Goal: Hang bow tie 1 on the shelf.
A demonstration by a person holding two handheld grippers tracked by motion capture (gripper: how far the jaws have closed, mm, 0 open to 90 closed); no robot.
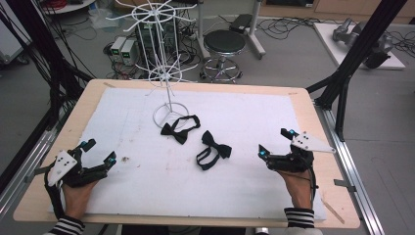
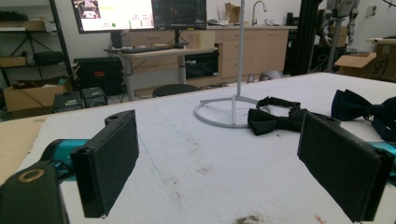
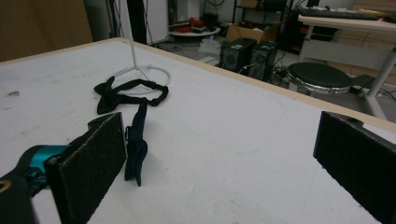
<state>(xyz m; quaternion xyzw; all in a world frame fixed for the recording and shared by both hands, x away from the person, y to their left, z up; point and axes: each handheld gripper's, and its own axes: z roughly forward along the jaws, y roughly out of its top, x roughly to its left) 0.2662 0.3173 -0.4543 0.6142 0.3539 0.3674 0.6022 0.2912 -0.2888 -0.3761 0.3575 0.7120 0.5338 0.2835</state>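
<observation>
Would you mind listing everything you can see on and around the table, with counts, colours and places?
Bow ties: 2, black; one lying against the rack's base ring, the other nearer the person, mid-table.
Rack: 1, white wire, standing at the table's far middle.
Mat: 1, white, covering most of the table.
Table: 1, light wood, edges showing around the mat.
Stool: 1, black seat, on the floor beyond the table.
Frame posts: black, right of the table.
Left gripper: 1, black with teal tips, near left corner, fingers apart, holding nothing.
Right gripper: 1, same colours, right side, fingers apart, holding nothing.
Sleeves: 2, striped black and white, bottom edge.
</observation>
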